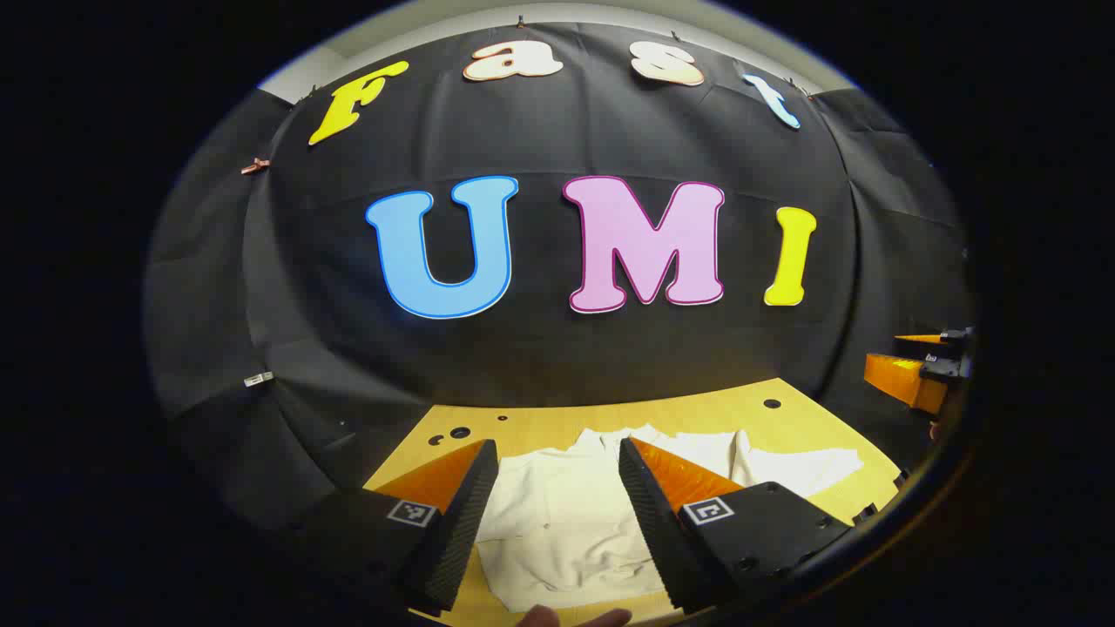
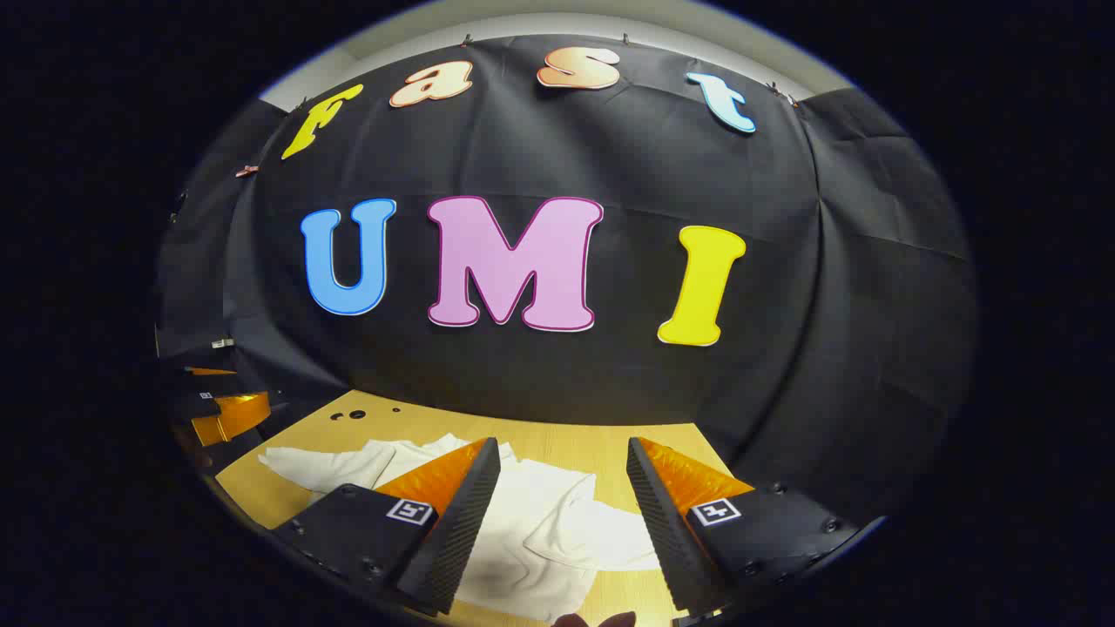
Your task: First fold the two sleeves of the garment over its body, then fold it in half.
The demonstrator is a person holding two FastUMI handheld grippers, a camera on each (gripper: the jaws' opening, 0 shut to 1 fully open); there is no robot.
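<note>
garment (image 1: 557,514) white, spread on table (image 1: 784,418) at 6 o'clock | left gripper (image 1: 557,466) and right gripper (image 2: 562,466) wide, empty | likely soft, light, limp: pinch sleeve (image 1: 810,470) edge

Both views look from above the table's (image 1: 784,418) near edge toward the back cloth, sharing the white garment (image 1: 557,522).

Left gripper (image 1: 557,488) held level, fingers spread wide, nothing between them. Right gripper (image 2: 562,488) same: fingers wide apart, gripping nothing. Fingertip of person's hand (image 1: 571,616) at bottom edge.
</note>
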